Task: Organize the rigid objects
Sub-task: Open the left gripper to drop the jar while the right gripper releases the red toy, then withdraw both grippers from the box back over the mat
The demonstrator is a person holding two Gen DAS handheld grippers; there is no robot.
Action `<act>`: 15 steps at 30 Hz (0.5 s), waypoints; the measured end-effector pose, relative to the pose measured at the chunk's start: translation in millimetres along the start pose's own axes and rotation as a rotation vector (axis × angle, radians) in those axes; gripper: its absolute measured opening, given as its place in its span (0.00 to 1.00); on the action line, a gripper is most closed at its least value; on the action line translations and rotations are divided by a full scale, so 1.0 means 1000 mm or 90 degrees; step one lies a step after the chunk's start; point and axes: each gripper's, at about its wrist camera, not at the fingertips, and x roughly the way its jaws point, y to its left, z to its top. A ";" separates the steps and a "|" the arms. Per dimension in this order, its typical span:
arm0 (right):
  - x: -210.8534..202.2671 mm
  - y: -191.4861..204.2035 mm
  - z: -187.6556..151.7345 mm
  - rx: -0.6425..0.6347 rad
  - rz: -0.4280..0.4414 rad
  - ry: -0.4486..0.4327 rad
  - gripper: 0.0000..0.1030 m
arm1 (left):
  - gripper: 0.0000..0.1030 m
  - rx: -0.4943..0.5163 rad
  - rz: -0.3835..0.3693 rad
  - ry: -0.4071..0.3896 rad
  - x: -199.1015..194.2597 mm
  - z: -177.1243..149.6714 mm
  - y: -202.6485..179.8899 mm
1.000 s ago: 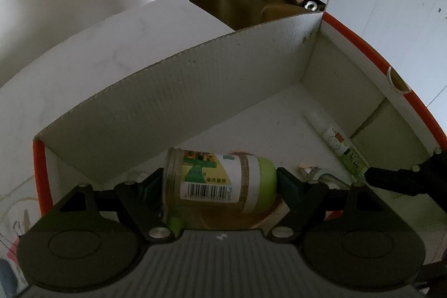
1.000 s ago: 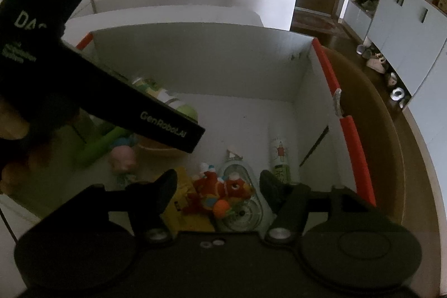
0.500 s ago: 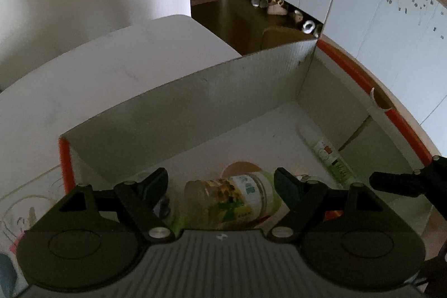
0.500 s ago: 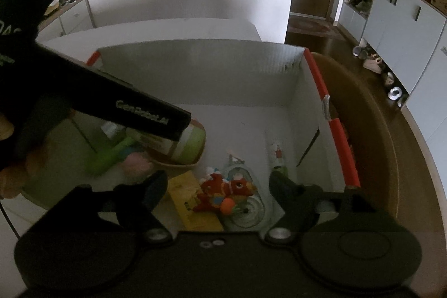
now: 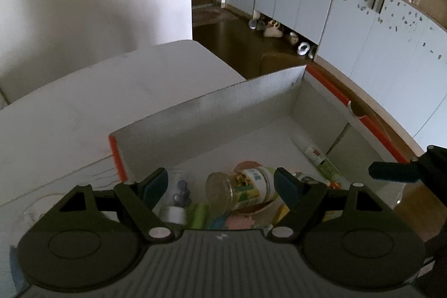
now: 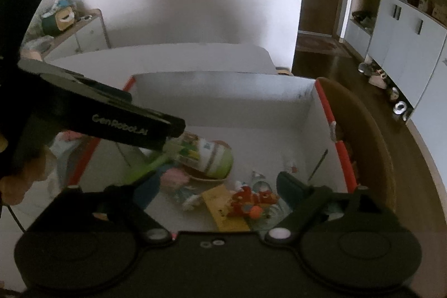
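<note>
Jar lies on its side in the cardboard box, released; left gripper and right gripper, jaws just widening, both gape empty above. Next, probably fetching 1 more object.

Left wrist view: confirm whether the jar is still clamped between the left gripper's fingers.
No: the jar lies in the box, clear of the open left gripper.

An open cardboard box sits on a desk. Inside it, a jar lies on its side on a small dish near the middle. A tube lies along the right wall. A toy figure rests on a flat card nearer the front
</note>
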 end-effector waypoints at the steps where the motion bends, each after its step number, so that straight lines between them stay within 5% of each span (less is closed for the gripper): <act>1: -0.003 0.002 0.000 0.002 0.003 -0.003 0.90 | 0.80 0.000 -0.001 -0.004 -0.004 -0.001 0.001; 15: -0.040 0.041 -0.004 0.030 0.037 -0.052 0.99 | 0.81 0.002 -0.018 -0.063 -0.071 -0.033 0.030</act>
